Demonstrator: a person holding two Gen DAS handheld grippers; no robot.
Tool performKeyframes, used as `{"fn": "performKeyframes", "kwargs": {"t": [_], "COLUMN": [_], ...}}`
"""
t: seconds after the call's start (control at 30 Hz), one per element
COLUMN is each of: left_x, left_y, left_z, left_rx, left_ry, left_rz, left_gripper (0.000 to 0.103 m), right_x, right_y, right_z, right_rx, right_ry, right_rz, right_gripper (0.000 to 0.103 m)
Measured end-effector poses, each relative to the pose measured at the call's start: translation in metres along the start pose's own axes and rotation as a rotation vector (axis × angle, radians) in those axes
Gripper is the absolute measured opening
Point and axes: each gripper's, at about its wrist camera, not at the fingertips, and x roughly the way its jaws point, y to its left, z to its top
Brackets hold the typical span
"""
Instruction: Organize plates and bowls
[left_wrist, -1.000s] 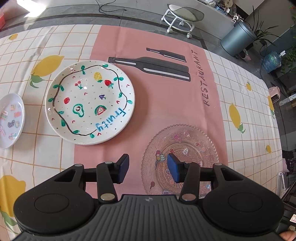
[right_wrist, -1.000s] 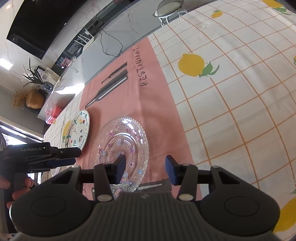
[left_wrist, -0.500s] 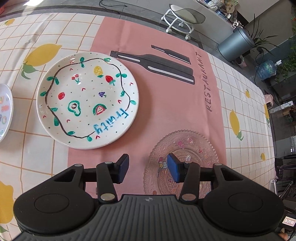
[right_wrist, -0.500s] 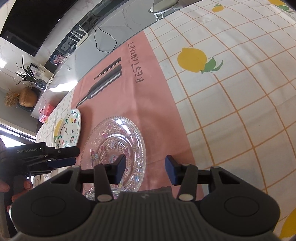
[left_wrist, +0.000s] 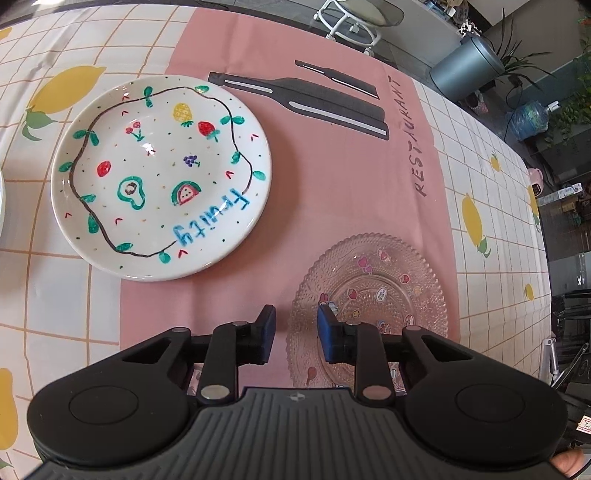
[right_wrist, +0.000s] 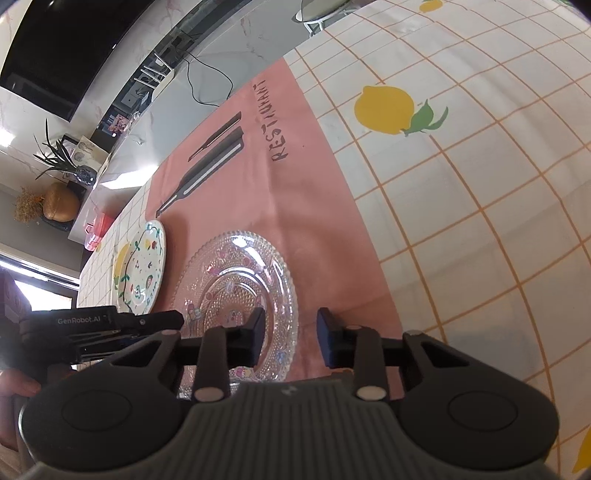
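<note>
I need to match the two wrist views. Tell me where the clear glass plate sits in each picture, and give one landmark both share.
Left wrist view: the clear glass plate lies lower right of centre on the pink cloth, its left rim between the left gripper fingers.
Right wrist view: the plate lies left of centre, its right rim between the right gripper fingers.
Shared landmark: the RESTAURANT lettering, beyond the plate.
</note>
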Motion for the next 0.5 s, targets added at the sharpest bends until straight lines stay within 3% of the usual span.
{"fn": "performKeyframes", "kwargs": {"t": [0.33, 0.5], "left_x": [0.001, -0.001], "left_y": [-0.015, -0.021], "left_z": [-0.005, -0.009], "left_rx": [0.058, 0.07], "left_ry": [-0.012, -0.016], "left_rz": [0.053, 0.07], "left_gripper": [0.018, 0.017], "right_x": [0.007, 0.005], "right_y": [-0.007, -0.006], "right_z": [-0.007, -0.008], "right_rx": [0.054, 0.052], "right_ry": [0.014, 0.009], "right_rz": [0.034, 0.024], "right_gripper": [0.006, 0.006]}}
